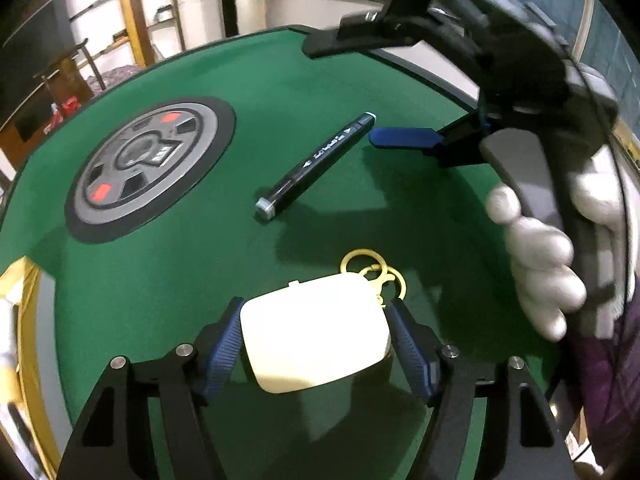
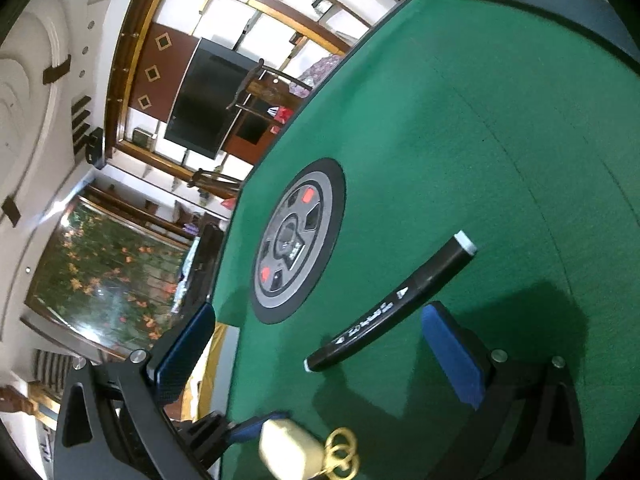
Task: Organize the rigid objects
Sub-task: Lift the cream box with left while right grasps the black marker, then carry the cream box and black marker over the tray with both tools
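Note:
My left gripper [image 1: 316,308] is shut on a white rounded case [image 1: 316,340], one blue pad pressed to each side. Yellow key rings [image 1: 372,268] hang off the case's far corner and lie on the green felt. A black marker [image 1: 316,164] with grey end caps lies diagonally beyond it. My right gripper [image 1: 344,94] comes in from the upper right, held by a white-gloved hand [image 1: 540,264]. In the right wrist view that gripper [image 2: 320,312] stands open, with the marker [image 2: 400,300] on the felt between and ahead of its fingers. The case [image 2: 288,448] shows blurred at the bottom edge.
A round grey and black panel [image 1: 148,168] with red buttons is set into the table's middle, left of the marker. The green felt table [image 1: 400,92] ends in a dark rim at the back. Shelves, a dark screen and a chair stand beyond it.

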`<state>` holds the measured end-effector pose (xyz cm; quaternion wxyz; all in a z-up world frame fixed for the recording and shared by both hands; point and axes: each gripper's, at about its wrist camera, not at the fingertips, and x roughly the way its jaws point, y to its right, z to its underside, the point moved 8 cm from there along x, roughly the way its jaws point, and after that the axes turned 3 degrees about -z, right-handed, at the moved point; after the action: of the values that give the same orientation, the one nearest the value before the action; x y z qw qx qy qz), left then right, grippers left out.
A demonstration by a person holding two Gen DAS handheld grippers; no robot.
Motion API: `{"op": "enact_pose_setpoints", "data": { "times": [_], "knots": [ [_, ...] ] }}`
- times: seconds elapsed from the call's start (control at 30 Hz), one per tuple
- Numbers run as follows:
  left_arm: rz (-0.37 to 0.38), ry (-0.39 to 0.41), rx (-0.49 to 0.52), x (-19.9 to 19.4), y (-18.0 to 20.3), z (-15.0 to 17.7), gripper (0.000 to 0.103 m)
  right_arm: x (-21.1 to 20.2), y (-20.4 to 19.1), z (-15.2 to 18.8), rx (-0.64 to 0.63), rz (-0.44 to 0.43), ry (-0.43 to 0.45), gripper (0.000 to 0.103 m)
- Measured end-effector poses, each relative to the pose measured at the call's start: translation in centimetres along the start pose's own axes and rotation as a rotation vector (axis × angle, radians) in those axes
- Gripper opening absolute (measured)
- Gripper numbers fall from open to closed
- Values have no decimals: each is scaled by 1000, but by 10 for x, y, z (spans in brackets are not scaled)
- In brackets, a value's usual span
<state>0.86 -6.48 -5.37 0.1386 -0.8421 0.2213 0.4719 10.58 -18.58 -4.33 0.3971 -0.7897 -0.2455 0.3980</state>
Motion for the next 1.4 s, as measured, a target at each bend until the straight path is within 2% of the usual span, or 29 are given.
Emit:
{"op": "enact_pose_setpoints", "data": {
  "times": [0.17,0.3,0.43,0.5,0.57,0.6,0.67,0.7,0.73,0.77,0.83,1.03,1.4],
  "knots": [
    [23,53,-67,-33,-7,17,74,4,4,2,-48,88,-8,103],
    [30,87,-132,-57,-25,30,74,12,3,3,-92,198,-19,103],
    [-12,120,-188,-74,-49,38,74,32,-3,6,-194,400,-61,103],
    [-29,137,-214,-86,-52,43,74,46,-6,9,-271,535,-95,103],
    [-50,159,-235,-97,-60,49,74,57,-9,11,-342,636,-114,92],
    [-62,170,-245,-101,-65,51,74,59,-9,12,-363,660,-116,88],
    [-81,189,-263,-110,-75,55,74,60,-11,16,-422,717,-113,60],
    [-88,197,-270,-113,-79,56,74,60,-12,17,-434,720,-112,52],
    [-97,209,-281,-118,-84,58,74,58,-13,18,-435,715,-111,36],
    [-105,219,-289,-121,-88,60,74,56,-12,20,-427,697,-111,27],
    [-115,232,-300,-122,-97,60,74,50,-10,23,-398,663,-110,18],
    [-135,252,-328,-134,-108,72,74,28,-18,42,-355,595,-90,16],
    [-205,308,-337,-162,-114,82,74,8,-91,78,-403,420,-79,14]
  ]
}}
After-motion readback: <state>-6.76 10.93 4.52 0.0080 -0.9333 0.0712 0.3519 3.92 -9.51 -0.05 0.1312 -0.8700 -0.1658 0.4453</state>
